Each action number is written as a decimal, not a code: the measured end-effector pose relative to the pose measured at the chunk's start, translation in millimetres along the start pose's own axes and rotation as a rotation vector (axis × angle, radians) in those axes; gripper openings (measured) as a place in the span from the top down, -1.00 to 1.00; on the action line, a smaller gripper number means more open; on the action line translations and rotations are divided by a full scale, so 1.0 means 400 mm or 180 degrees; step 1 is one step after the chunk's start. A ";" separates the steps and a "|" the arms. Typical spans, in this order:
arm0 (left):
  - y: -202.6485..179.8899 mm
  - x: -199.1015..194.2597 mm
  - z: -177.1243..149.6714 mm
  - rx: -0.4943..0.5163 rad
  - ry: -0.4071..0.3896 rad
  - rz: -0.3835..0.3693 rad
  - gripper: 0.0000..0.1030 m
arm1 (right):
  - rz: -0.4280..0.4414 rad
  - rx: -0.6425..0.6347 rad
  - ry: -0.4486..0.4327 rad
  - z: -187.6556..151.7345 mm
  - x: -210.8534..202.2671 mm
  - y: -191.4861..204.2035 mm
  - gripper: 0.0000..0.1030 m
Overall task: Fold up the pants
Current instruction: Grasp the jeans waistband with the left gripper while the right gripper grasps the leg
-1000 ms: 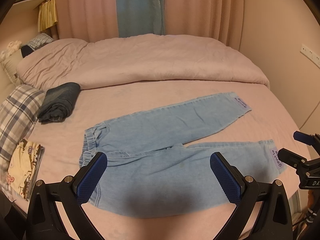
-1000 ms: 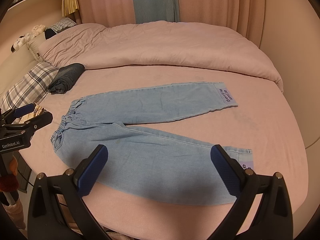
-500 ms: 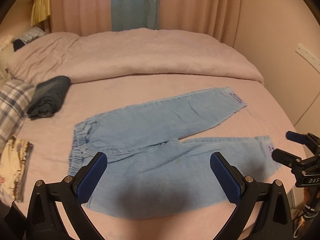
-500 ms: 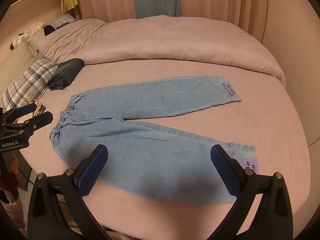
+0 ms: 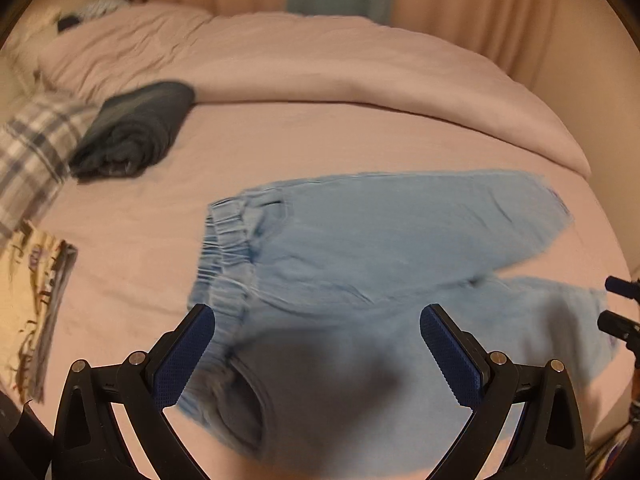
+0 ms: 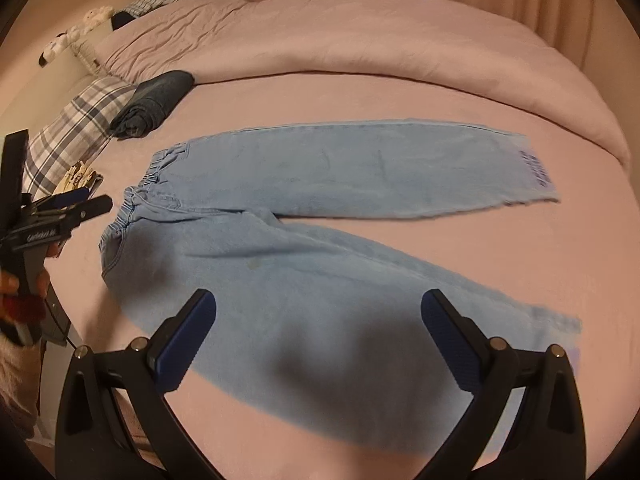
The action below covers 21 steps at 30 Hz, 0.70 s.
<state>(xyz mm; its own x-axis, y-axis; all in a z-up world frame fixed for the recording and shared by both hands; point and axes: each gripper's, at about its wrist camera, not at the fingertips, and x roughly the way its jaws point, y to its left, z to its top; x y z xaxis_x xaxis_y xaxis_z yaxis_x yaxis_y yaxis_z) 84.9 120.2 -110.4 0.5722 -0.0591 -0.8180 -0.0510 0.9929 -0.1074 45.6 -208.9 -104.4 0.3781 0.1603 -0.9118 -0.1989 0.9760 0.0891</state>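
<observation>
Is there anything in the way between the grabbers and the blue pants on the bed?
Nothing visible. Both the left hand-held gripper and the right hand-held gripper are open right above the light blue jeans. The folded dark jeans and plaid pillow sit off to the side.

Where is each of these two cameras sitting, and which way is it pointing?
Left wrist view: sits on the left gripper, looks along its open blue-padded fingers at the waistband end of the light blue denim pants on the pink bed; the right gripper shows at the right edge.
Right wrist view: sits on the right gripper, open, above the near pant leg; the left gripper and a hand show at left.
Shared: the pants, bed, and folded dark garment.
</observation>
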 end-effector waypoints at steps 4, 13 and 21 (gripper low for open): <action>0.066 0.103 0.071 -0.0176 0.0181 -0.0101 -0.98 | 0.0017 -0.0208 0.0004 0.099 0.101 -0.007 -1.00; 0.103 0.257 0.193 0.0032 0.0358 0.0185 -0.98 | -0.0128 -0.0919 0.0129 0.380 0.397 0.002 -0.79; 0.183 0.359 0.197 -0.0055 0.0690 0.0073 -0.68 | 0.0093 -0.1359 0.0499 0.473 0.580 0.023 -0.57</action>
<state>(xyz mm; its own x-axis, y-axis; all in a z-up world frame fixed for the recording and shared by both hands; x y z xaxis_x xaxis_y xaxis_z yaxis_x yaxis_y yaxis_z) 227.7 192.5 -191.2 0.3813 -0.0593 -0.9225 -0.0770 0.9924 -0.0956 302.6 -134.9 -239.0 0.2318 0.1306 -0.9640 -0.5749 0.8178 -0.0275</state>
